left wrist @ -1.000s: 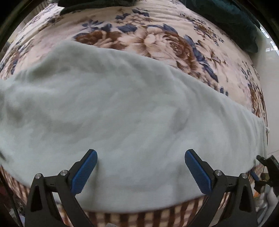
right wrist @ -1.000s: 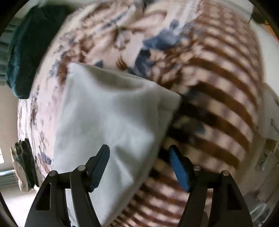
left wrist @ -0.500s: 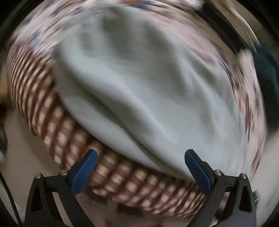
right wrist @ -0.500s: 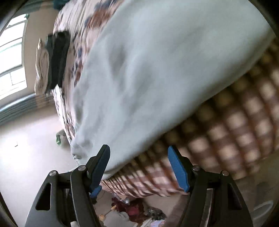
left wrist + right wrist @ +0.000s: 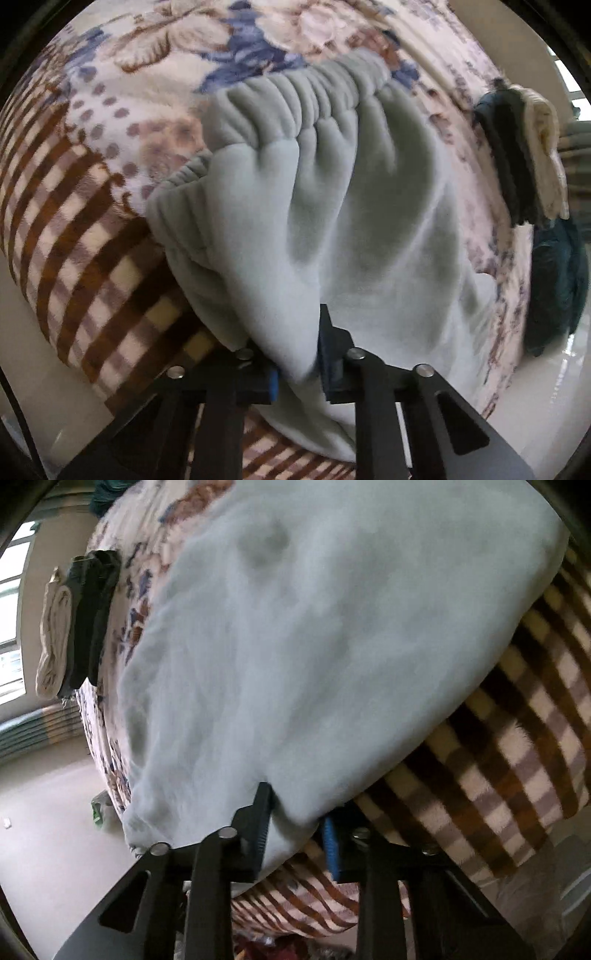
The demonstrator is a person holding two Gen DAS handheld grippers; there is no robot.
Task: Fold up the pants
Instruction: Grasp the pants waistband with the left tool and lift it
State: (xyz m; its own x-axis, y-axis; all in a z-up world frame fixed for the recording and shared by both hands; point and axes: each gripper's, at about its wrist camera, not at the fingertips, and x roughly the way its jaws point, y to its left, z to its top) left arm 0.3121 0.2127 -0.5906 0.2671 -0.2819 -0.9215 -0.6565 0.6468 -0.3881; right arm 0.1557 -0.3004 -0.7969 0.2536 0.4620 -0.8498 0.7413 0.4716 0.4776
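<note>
Pale grey-green fleece pants (image 5: 332, 206) lie on a bed, with the gathered elastic waistband (image 5: 295, 99) at the far end in the left wrist view. My left gripper (image 5: 297, 363) is shut on a fold of the pants near the bed's edge. In the right wrist view the pants (image 5: 314, 627) fill most of the frame. My right gripper (image 5: 293, 830) is shut on the pants' lower edge where it hangs over the bed's side.
The bed has a floral blanket (image 5: 155, 74) with a brown checked border (image 5: 517, 738) hanging over the side. A stack of folded dark and cream clothes (image 5: 77, 620) sits on the bed's far edge, also in the left wrist view (image 5: 524, 147). Bare floor (image 5: 48, 812) lies beside the bed.
Both grippers were open above the pants. Both have moved to the pants' near edge and closed on the fabric.
</note>
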